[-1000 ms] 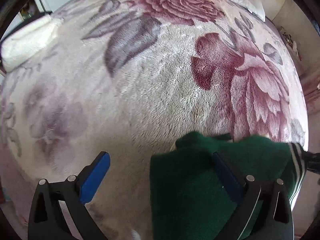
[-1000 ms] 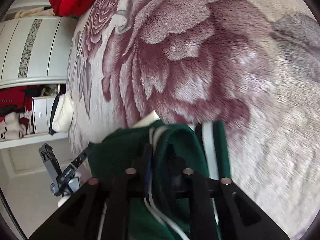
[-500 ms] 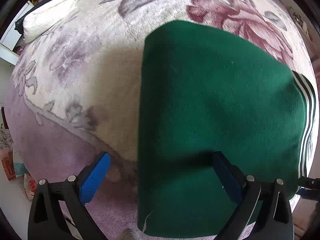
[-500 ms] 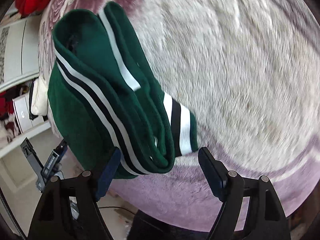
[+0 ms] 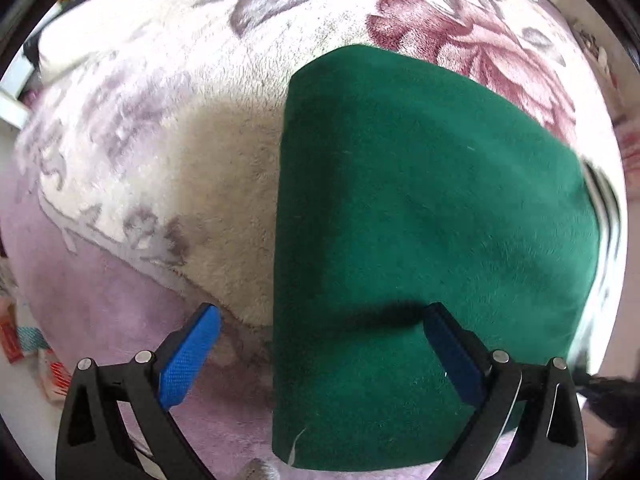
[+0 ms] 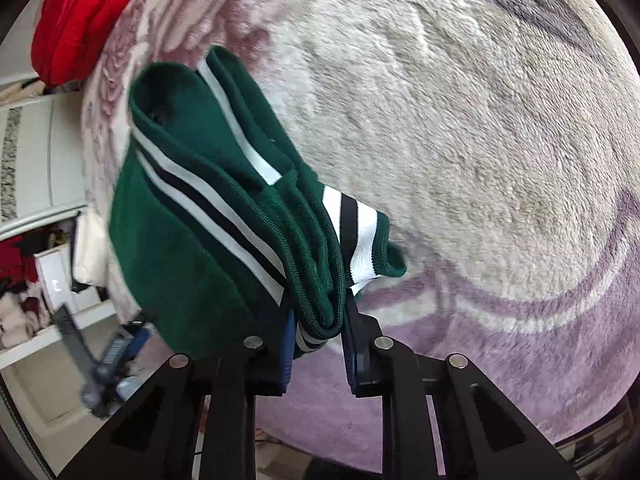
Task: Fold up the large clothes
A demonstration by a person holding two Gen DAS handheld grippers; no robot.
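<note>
Folded green garment (image 5: 432,220) lies on the floral plush blanket (image 5: 224,184) near its purple border edge, striped trim (image 6: 352,224) bunched at the end facing the right wrist camera. Left gripper (image 5: 320,344) has its blue pads (image 5: 188,356) spread wide, one pad over the blanket and the other over the green cloth, nothing pinched. Right gripper (image 6: 320,336) is clamped on the garment's layered striped edge; a red item (image 6: 80,16) sits at the blanket's far edge.
</note>
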